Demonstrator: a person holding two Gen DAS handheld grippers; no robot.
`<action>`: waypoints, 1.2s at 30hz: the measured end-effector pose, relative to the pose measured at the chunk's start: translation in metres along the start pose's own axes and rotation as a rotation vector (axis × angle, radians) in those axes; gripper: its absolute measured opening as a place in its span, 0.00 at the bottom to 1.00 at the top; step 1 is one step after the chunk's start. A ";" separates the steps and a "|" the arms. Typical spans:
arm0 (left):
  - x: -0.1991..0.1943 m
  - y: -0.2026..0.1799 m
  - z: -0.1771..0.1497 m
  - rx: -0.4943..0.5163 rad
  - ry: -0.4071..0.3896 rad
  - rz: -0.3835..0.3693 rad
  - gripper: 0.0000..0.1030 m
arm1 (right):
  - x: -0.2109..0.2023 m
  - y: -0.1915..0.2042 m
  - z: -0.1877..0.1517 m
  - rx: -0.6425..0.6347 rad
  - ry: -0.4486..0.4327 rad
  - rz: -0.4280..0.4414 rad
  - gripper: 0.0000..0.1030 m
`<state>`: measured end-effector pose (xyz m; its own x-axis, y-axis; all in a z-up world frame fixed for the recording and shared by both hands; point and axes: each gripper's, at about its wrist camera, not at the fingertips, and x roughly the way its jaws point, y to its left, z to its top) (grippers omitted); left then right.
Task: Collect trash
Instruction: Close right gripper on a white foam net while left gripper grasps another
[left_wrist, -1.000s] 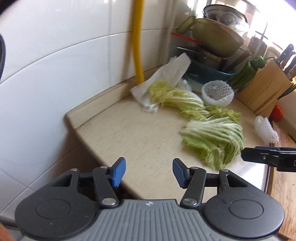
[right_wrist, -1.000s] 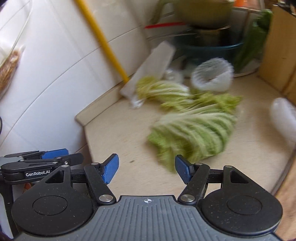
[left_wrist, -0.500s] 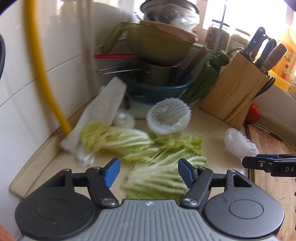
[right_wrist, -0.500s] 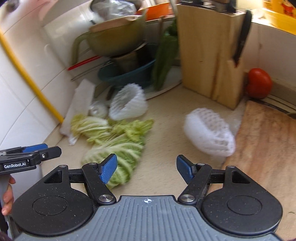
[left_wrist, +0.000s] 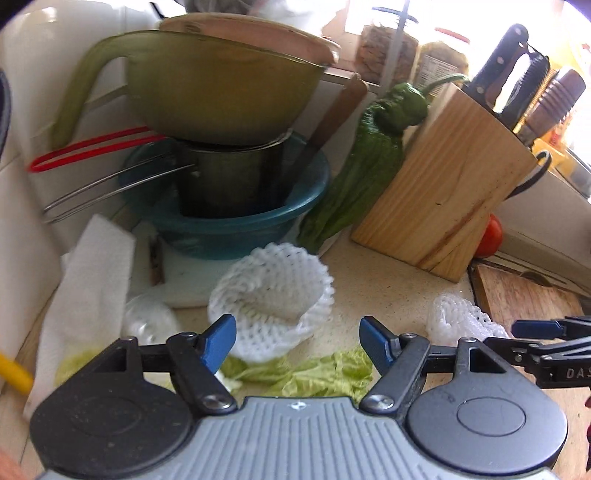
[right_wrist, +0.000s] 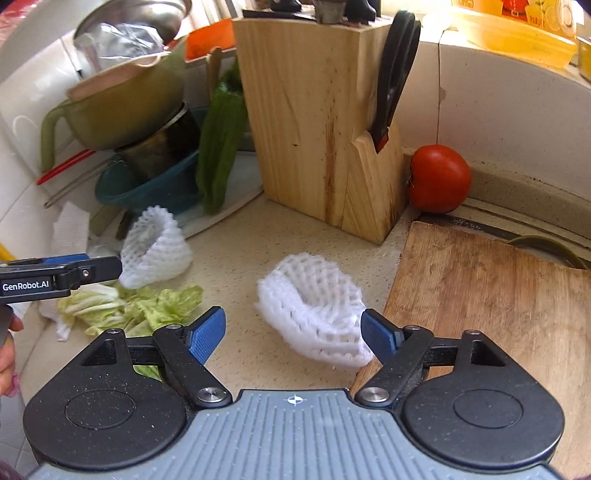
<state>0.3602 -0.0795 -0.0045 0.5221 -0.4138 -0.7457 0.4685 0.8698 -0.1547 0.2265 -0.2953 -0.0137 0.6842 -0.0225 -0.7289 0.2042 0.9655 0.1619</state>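
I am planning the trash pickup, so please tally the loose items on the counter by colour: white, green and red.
White: 3 — two foam nets and one paper towel
Green: 2 — cabbage leaves and long peppers
Red: 1 — tomato
Total: 6

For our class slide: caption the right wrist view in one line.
Open right gripper above a white foam net beside the chopping board.

Both grippers' jaws apart, just widened.
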 end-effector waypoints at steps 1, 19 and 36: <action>0.004 0.000 0.002 0.013 0.001 -0.005 0.69 | 0.004 0.000 0.002 -0.004 0.005 -0.002 0.83; 0.072 0.001 0.015 0.018 0.062 -0.001 0.26 | 0.056 -0.004 0.022 -0.037 0.059 -0.015 0.87; 0.080 -0.011 0.009 0.044 0.109 -0.031 0.07 | 0.056 -0.007 0.013 0.062 0.082 0.064 0.59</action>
<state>0.4034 -0.1242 -0.0564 0.4273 -0.4067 -0.8075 0.5150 0.8436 -0.1523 0.2727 -0.3066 -0.0467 0.6386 0.0628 -0.7670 0.2066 0.9461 0.2495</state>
